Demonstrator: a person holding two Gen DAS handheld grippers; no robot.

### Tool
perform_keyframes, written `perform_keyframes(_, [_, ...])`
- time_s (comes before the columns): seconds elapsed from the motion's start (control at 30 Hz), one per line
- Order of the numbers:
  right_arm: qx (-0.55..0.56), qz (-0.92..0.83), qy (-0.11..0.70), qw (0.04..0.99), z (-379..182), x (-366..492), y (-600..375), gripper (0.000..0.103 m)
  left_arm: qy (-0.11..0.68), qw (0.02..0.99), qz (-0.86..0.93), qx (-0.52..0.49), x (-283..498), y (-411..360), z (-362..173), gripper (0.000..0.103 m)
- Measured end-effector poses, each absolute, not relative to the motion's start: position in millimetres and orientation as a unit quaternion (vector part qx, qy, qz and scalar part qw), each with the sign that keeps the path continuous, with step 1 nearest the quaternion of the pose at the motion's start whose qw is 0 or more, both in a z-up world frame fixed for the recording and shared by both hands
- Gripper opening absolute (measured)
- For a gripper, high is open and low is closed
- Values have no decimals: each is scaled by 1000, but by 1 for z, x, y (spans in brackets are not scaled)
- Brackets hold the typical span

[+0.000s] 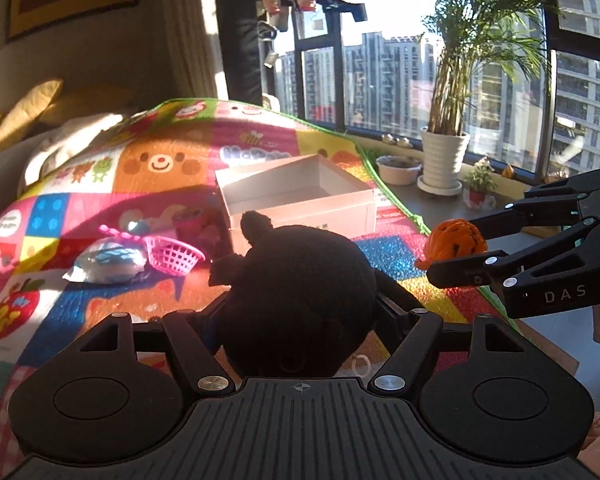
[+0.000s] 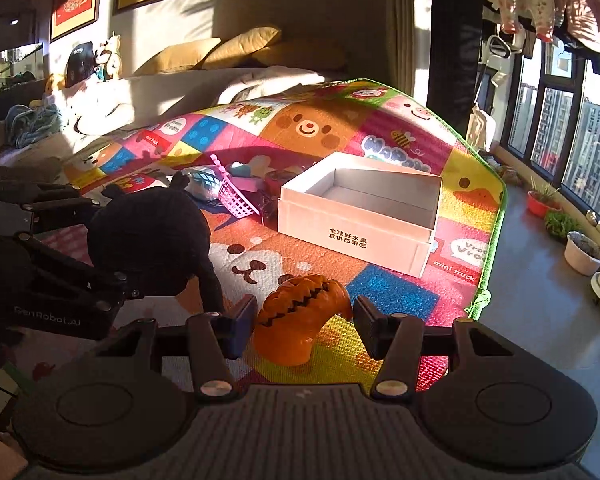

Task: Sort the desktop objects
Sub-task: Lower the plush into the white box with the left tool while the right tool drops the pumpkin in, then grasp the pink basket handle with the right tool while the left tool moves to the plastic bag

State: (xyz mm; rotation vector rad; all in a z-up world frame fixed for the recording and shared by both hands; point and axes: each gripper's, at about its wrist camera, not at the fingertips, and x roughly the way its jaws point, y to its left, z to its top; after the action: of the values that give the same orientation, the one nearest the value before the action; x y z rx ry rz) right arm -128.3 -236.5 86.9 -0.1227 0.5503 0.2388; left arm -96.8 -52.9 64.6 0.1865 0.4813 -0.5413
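Note:
My left gripper (image 1: pixel 300 280) is shut on a round black plush toy (image 1: pixel 296 300) with small ears, held above the colourful play mat (image 1: pixel 60 320). In the right wrist view the same plush (image 2: pixel 148 240) hangs at the left in the left gripper (image 2: pixel 136 252). An orange jack-o'-lantern toy (image 2: pixel 300 316) sits pinched between the pads of my right gripper (image 2: pixel 304 318), off the mat. From the left wrist it shows at the right, the pumpkin (image 1: pixel 456 242) in the right gripper (image 1: pixel 454 250). An open white cardboard box (image 2: pixel 360 216) (image 1: pixel 300 196) stands on the mat beyond both.
A pink toy basket (image 1: pixel 172 256) (image 2: pixel 236 200), a silver-blue pouch (image 1: pixel 108 260) and other small toys lie left of the box. The mat's green edge (image 2: pixel 488 264) drops to a grey floor with plant pots (image 1: pixel 444 156) by the window. Cushions (image 2: pixel 220 52) line the back wall.

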Motion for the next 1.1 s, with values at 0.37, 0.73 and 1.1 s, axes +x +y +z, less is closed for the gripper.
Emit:
perform_keyframes(0.37, [12,100,212,972,156,-9,-281,53,193,942,-272,43,33,-84,108,77])
perform_keyframes(0.73, [106,47,252,961,125,124,-345,67,213,940,-266,17,115,-75,86,101])
perform_keyframes(1.1, [66,28,351,934,39,163,-319,69,280,933,-225,0,89,-18,26,102])
